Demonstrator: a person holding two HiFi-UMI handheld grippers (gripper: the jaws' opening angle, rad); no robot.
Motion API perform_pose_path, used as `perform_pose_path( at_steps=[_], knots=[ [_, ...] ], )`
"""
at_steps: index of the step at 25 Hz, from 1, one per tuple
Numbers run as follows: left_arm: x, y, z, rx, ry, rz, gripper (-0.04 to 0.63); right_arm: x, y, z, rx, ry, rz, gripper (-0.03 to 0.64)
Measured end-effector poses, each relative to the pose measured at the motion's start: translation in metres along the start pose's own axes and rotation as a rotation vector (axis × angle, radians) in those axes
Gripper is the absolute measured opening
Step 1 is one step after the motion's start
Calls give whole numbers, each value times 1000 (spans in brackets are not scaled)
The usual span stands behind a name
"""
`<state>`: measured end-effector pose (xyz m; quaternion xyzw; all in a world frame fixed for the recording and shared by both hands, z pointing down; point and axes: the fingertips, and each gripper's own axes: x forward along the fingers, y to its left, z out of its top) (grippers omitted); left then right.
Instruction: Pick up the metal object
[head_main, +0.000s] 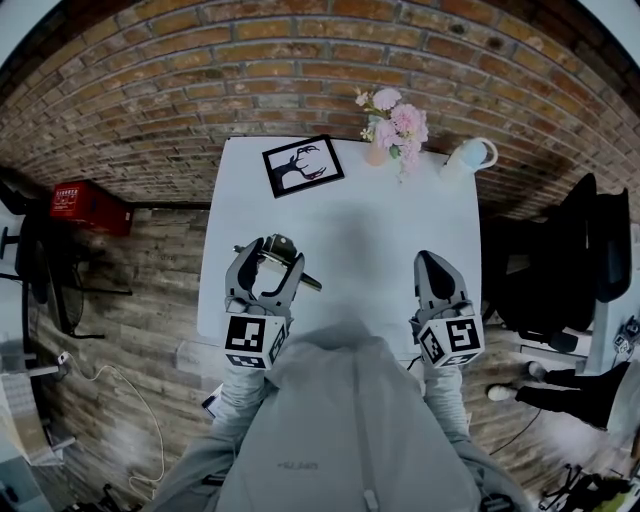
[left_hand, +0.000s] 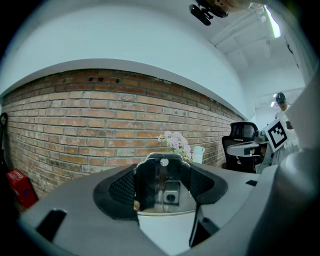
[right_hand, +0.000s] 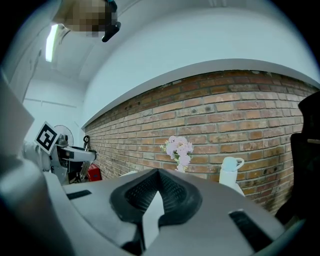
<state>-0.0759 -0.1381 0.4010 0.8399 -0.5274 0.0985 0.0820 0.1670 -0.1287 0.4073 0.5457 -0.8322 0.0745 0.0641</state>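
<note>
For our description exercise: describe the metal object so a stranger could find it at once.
Start at the white table by the brick wall. On its left side, the left tool grips the metal object. It is the only shiny piece, unlike the picture, flowers and mug at the far edge.

Table (head_main: 380, 230): plain white.
Wall (head_main: 250, 60): red-brown bricks crossed by pale mortar lines.
Floor (head_main: 150, 300): grey-brown wooden planks.
Framed picture (head_main: 303, 166): black frame, black antlered silhouette on white.
Flowers (head_main: 398, 120): pink and white.
Mug (head_main: 468, 156): pale, perhaps mint or light blue; the view is too washed out to say.
Box (head_main: 88, 207): red.
Metal object (left_hand: 161, 172): shiny silver with dark reflections.
Left gripper (head_main: 272, 253): grey shell, black textured pads, white cube with black square markers.
Right gripper (head_main: 430, 258): the same grey, black and white.
Sweatshirt (head_main: 350, 420): grey.
Chair (head_main: 590, 250): black.
</note>
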Motion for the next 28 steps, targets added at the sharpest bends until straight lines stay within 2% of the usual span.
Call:
perform_pose_path(
  at_steps=[28],
  knots=[
    [-10, -9, -7, 4, 19, 14, 308, -11, 0, -11, 33, 14, 15, 23]
  ],
)
